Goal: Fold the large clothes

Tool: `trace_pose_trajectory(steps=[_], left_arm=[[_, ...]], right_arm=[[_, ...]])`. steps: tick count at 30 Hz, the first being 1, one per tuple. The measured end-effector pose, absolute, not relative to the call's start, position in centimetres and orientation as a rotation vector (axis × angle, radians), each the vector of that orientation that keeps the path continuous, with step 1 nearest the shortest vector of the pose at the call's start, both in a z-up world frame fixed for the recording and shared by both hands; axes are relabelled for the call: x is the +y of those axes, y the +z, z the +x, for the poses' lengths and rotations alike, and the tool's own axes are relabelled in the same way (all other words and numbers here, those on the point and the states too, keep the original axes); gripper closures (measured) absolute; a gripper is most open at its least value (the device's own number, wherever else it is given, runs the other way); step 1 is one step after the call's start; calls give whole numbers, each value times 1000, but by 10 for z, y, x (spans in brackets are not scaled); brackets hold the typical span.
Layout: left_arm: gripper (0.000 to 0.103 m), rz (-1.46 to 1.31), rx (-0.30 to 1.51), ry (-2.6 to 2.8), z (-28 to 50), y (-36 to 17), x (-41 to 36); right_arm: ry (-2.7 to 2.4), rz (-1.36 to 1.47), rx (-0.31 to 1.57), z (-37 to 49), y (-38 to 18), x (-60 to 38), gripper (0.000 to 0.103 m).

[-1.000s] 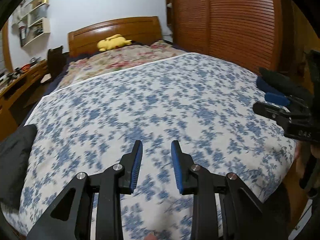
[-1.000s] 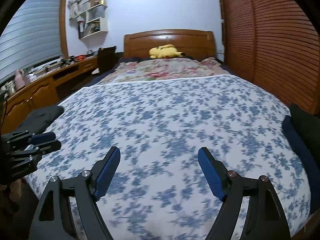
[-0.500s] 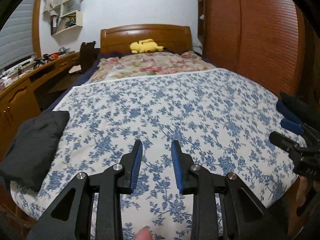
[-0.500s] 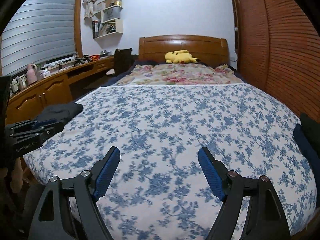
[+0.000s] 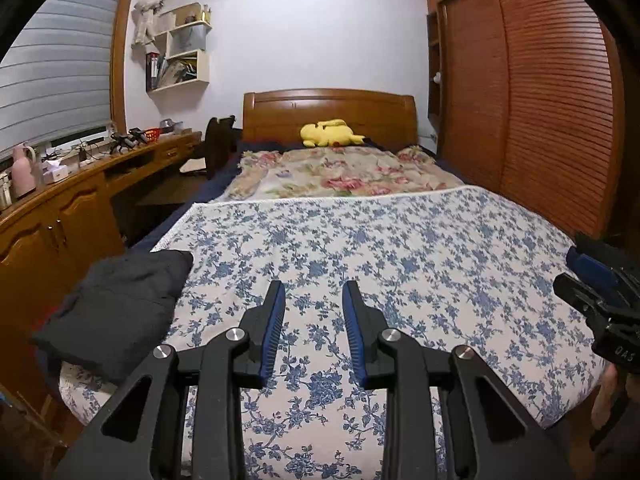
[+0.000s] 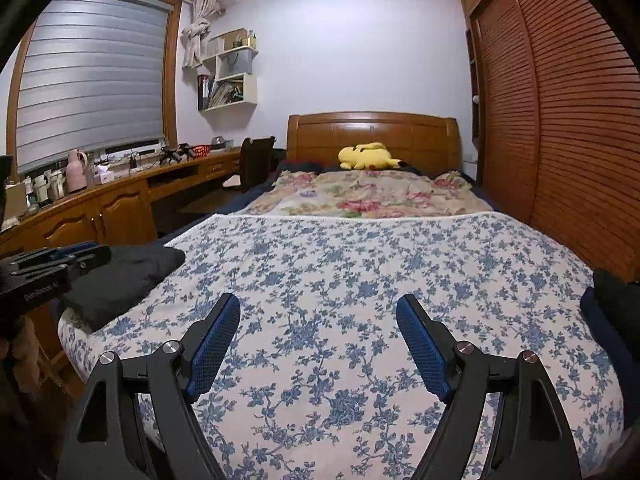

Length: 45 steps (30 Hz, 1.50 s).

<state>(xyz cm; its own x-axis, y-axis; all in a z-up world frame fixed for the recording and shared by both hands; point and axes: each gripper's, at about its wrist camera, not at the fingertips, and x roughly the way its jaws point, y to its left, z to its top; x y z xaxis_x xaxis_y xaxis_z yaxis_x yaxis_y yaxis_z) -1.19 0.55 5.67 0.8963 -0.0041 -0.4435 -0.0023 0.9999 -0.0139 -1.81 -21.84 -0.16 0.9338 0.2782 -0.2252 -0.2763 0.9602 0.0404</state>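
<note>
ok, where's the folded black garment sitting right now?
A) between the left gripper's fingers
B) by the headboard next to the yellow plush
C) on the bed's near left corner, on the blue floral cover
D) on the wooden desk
C: the black garment lies on the near left corner of the blue floral cover, clear of the left gripper, which is open and holds nothing.

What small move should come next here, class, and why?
Probably swing the left claw toward the folded black garment at the bed's left edge and take hold of it. Both claws are open and empty, the right claw included, and the blue-flowered bedspread lies flat with no clothes spread on it. Dark clothes also sit at the right edge.
</note>
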Motion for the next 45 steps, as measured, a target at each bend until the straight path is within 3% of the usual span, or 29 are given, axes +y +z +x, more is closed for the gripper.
trace_pose_trajectory(steps=[45], left_arm=[[73, 15, 428, -19, -26, 61, -11]], right_arm=[[255, 52, 236, -27, -3, -223, 21]])
